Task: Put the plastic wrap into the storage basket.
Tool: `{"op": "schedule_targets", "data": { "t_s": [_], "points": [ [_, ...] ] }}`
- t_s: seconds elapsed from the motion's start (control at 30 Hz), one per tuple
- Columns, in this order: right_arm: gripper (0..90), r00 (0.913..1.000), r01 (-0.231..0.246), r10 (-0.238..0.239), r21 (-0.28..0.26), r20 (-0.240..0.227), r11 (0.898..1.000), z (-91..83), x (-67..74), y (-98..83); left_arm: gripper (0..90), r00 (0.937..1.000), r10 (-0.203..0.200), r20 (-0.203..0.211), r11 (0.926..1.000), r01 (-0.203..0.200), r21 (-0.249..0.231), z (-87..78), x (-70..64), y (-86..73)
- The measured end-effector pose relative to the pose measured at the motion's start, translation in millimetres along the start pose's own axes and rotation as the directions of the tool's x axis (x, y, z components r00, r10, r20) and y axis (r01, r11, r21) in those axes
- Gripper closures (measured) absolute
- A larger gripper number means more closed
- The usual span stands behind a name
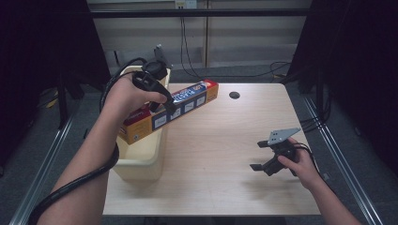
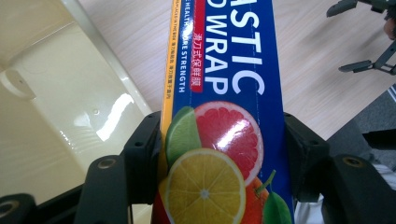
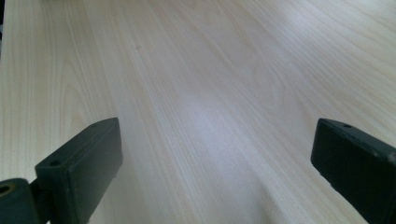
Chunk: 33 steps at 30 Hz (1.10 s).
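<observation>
Left gripper (image 1: 162,101) fingers grip plastic wrap box (image 1: 187,104); right gripper (image 1: 261,155) fingers wide over wooden table (image 1: 220,140).

A bin (image 1: 141,161) sits at the table's (image 1: 220,154) left edge. A plastic wrap box (image 1: 187,103) slants above it, clamped in the left gripper (image 1: 162,101). The right gripper (image 1: 263,155) is near the table's right side.

left claw (image 1: 162,101) clamped, raised | right claw (image 1: 259,155) spread, low

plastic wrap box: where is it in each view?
High view: plastic wrap box, left of centre, tilted over the cream bin, clamped by the left gripper.
Left gripper view: centre, top to bottom.
Right gripper view: not in it.
Shared landmark: the wooden table.
</observation>
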State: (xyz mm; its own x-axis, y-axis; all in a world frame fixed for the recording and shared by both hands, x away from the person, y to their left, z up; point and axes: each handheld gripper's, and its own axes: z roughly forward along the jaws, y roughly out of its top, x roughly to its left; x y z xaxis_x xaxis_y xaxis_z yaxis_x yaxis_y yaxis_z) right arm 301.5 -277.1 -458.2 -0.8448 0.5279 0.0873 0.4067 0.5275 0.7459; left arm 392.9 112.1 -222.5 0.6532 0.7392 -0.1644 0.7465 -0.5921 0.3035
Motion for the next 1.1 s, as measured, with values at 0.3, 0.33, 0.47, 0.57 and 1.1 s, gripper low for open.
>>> {"op": "schedule_targets", "data": {
  "t_s": [0.3, 0.33, 0.47, 0.57, 1.1],
  "points": [
    [2.1, 1.0000, -0.005, 0.005, -0.002, -0.003, 1.000, -0.9, -1.4, -0.8, 40.5, 0.9990, -0.042, -0.012, 0.9991, 0.042, -0.008, -15.4, 13.3, -2.2],
    [2.1, 1.0000, -0.004, 0.004, -0.003, -0.002, 1.000, -0.9, -1.5, -0.8, 40.5, 0.9987, -0.048, -0.016, 0.9988, 0.048, -0.009, -16.7, 14.5, -3.0],
    [2.1, 1.0000, -0.005, 0.005, -0.008, 0.006, 1.000, -1.1, -2.0, -1.0, 40.5, 0.9967, -0.077, -0.029, 0.9970, 0.076, -0.017, -22.6, 20.7, -6.4],
    [2.1, 1.0000, -0.005, 0.005, -0.008, -0.002, 1.000, -1.0, -2.3, -0.9, 40.5, 0.9945, -0.094, -0.046, 0.9955, 0.093, -0.019, -26.7, 22.7, -8.6],
    [2.1, 0.9998, -0.015, 0.015, -0.016, -0.011, 1.000, -1.2, -1.5, -0.5, 40.5, 0.9739, -0.218, -0.064, 0.9743, 0.213, -0.074, -46.7, 40.4, -25.4]
  ]
}}
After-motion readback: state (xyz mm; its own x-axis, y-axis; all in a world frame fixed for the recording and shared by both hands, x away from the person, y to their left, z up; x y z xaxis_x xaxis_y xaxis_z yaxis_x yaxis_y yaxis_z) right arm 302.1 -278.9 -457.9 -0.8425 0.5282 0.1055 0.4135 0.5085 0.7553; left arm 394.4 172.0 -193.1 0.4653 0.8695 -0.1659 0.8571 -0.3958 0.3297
